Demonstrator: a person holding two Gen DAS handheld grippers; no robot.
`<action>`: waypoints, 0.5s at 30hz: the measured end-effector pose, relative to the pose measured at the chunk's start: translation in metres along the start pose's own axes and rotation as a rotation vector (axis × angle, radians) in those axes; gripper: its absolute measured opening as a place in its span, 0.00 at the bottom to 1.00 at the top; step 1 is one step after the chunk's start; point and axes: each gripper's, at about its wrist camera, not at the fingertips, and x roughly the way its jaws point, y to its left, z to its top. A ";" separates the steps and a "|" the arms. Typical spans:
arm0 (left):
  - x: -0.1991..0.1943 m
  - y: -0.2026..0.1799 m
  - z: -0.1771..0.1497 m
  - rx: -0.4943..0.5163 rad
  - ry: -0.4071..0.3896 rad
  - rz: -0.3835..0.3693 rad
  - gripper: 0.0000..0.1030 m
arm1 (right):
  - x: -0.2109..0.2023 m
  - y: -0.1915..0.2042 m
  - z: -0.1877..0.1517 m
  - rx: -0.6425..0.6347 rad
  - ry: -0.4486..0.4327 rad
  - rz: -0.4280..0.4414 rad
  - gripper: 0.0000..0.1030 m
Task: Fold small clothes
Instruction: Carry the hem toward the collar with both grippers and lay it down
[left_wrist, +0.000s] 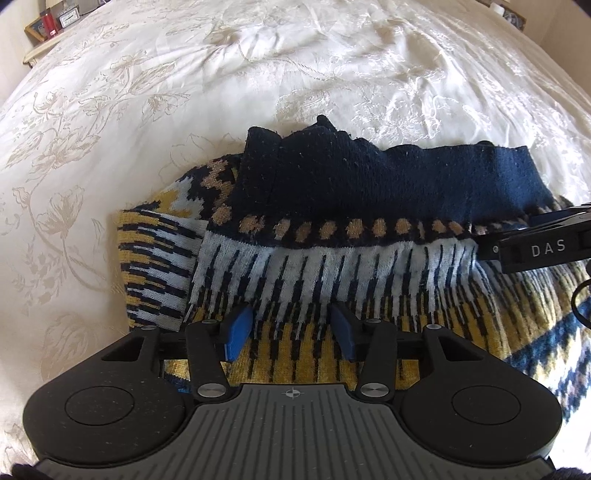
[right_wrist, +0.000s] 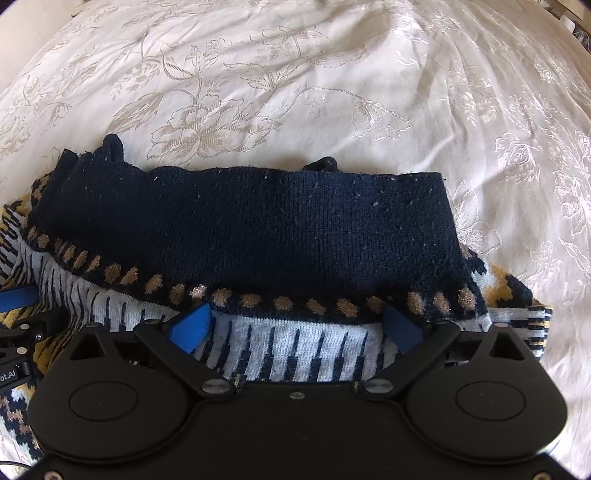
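A knitted sweater (left_wrist: 332, 269), patterned in navy, white, yellow and tan with a wide navy band (left_wrist: 369, 177), lies folded on the bed. It also shows in the right wrist view (right_wrist: 258, 236). My left gripper (left_wrist: 290, 332) is open, its blue pads (left_wrist: 236, 332) spread just above the yellow and white knit. My right gripper (right_wrist: 295, 325) is open, its blue pads (right_wrist: 190, 326) wide apart over the white striped part just below the tan-dotted edge. The right gripper's black body (left_wrist: 535, 247) shows at the right of the left wrist view.
A cream bedspread (left_wrist: 258, 74) with floral embroidery covers the bed all around the sweater. A bedside shelf with small items (left_wrist: 48, 22) stands at the far left corner. The left gripper's body (right_wrist: 18, 332) shows at the left edge of the right wrist view.
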 end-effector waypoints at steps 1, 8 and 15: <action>0.000 -0.001 0.000 0.001 0.003 0.011 0.45 | 0.000 -0.001 -0.003 -0.002 -0.006 0.006 0.98; 0.004 -0.012 0.009 -0.013 0.036 0.065 0.46 | -0.017 -0.018 -0.016 -0.014 -0.055 0.122 0.99; -0.027 -0.003 0.010 -0.160 0.017 0.039 0.44 | -0.070 -0.078 -0.056 0.106 -0.156 0.249 0.99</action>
